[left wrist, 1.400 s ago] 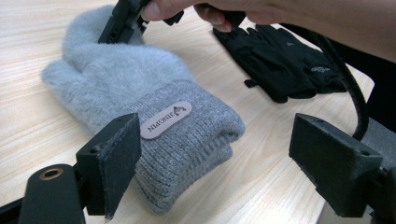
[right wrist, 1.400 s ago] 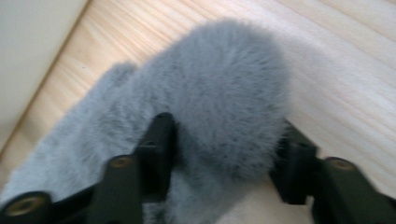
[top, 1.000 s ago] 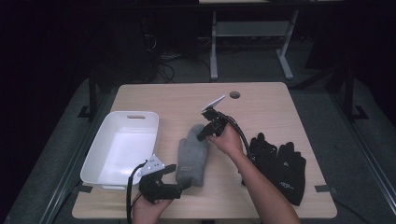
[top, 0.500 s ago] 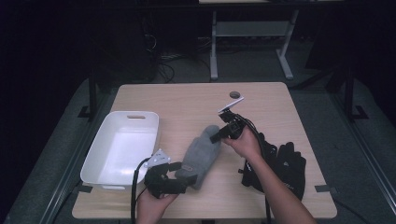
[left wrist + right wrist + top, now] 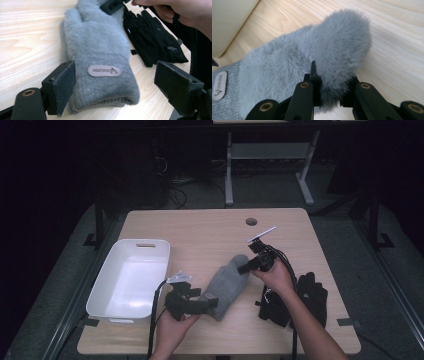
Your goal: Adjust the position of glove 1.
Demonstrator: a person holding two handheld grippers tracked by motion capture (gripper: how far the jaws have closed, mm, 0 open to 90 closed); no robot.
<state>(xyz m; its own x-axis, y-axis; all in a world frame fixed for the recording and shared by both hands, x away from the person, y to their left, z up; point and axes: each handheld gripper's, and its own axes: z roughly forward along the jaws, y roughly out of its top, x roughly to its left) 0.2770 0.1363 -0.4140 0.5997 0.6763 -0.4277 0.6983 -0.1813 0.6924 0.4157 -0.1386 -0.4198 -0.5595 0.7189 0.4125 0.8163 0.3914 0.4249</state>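
A grey fuzzy glove [image 5: 226,282] lies slanted on the wooden table [image 5: 200,227], cuff toward me. My right gripper [image 5: 246,266] is shut on its far finger end; in the right gripper view the grey glove [image 5: 287,65] bulges out between the pinching jaws of the right gripper [image 5: 329,93]. My left gripper [image 5: 202,304] is at the cuff. In the left gripper view the left gripper [image 5: 120,83] is open, one pad on each side of the glove's cuff [image 5: 102,82] with its small logo patch, and neither pad presses on it.
A white bin [image 5: 135,243] stands at the table's left, with its wall [image 5: 229,22] close to the glove. A pair of black gloves [image 5: 312,295] lies at the right under my right forearm, beside the grey glove [image 5: 152,42]. A cable hole [image 5: 251,221] is at the back.
The right gripper has pulled the glove's finger end to the right, so the glove now lies slanted. The left gripper has moved right to the cuff.
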